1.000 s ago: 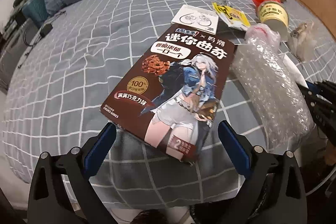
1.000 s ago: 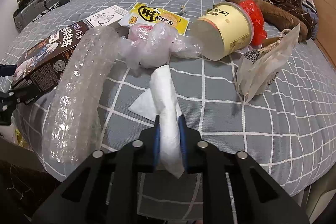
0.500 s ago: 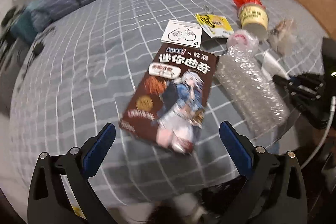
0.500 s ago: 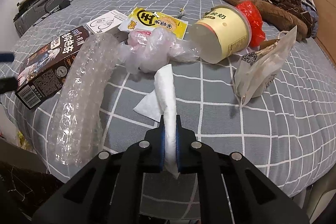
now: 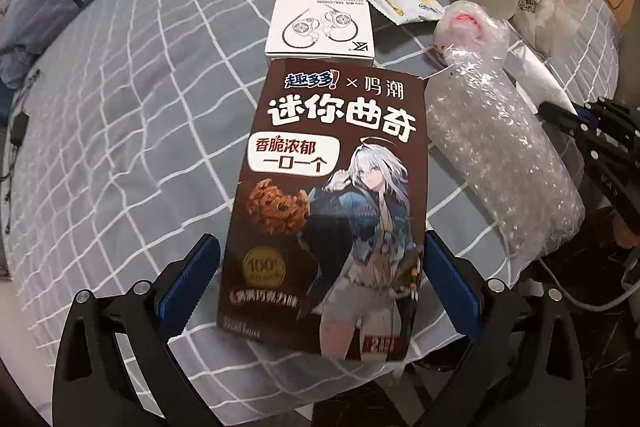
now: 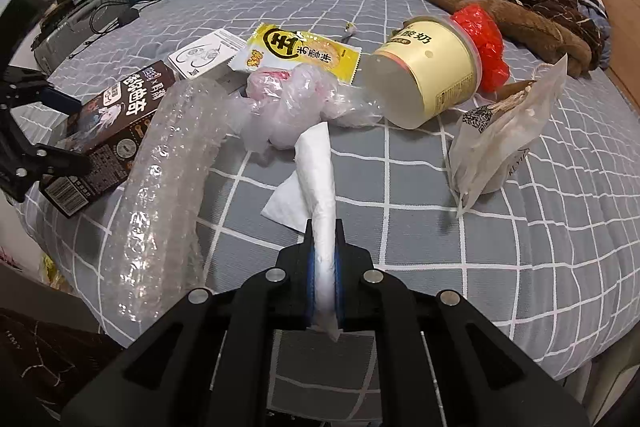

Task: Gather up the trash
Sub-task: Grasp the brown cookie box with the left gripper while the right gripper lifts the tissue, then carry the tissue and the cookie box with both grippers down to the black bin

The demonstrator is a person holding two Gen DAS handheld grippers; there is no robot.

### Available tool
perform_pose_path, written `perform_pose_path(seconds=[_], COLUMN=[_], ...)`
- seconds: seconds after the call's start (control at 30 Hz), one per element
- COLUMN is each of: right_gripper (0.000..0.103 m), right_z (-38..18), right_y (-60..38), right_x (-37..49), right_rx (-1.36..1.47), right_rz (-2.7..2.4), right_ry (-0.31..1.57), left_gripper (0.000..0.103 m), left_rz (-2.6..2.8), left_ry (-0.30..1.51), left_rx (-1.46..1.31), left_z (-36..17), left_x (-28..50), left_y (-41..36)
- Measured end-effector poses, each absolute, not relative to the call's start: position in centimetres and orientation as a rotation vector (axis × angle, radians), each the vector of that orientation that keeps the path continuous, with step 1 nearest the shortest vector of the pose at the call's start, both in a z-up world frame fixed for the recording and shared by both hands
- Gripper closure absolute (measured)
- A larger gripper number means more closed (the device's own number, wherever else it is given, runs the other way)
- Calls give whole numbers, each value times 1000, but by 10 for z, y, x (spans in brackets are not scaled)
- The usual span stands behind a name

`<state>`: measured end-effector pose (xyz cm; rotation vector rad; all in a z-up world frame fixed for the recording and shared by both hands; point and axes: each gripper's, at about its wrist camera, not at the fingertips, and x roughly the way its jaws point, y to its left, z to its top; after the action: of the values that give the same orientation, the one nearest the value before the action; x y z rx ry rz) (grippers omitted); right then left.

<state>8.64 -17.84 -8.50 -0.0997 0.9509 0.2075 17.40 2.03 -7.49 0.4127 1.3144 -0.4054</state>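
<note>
Left gripper (image 5: 322,279) has moved in to straddle the cookie box (image 5: 332,207), jaws wide | right gripper (image 6: 323,277) has pinched shut on the tissue (image 6: 318,167) on the bed (image 6: 500,247) | step: pickup | next: close left, lift both.

The cookie box (image 5: 328,211) hides the bed (image 5: 132,131) between the left fingers (image 5: 188,279), and whether they touch its sides cannot be told. The near end of the tissue (image 6: 320,187) disappears between the right fingers (image 6: 309,279). The print low on the box is blurred.
</note>
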Motion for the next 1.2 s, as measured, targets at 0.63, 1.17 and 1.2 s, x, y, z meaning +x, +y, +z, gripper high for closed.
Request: perform_pose_path(seconds=[0.63, 1.17, 1.2], right_gripper=[97, 97, 97], right_z=[-61, -13, -8], right_y=[-182, -212, -214], right_x=[72, 9, 2], right_rx=[-88, 9, 12], right_rz=[216, 194, 191], right_ry=[915, 872, 864], left_gripper=[11, 11, 11], left_rz=[-201, -45, -44], left_ry=[1103, 921, 915], left_rx=[217, 35, 29], left_z=[-55, 16, 18], left_x=[99, 9, 4], left_y=[24, 32, 31])
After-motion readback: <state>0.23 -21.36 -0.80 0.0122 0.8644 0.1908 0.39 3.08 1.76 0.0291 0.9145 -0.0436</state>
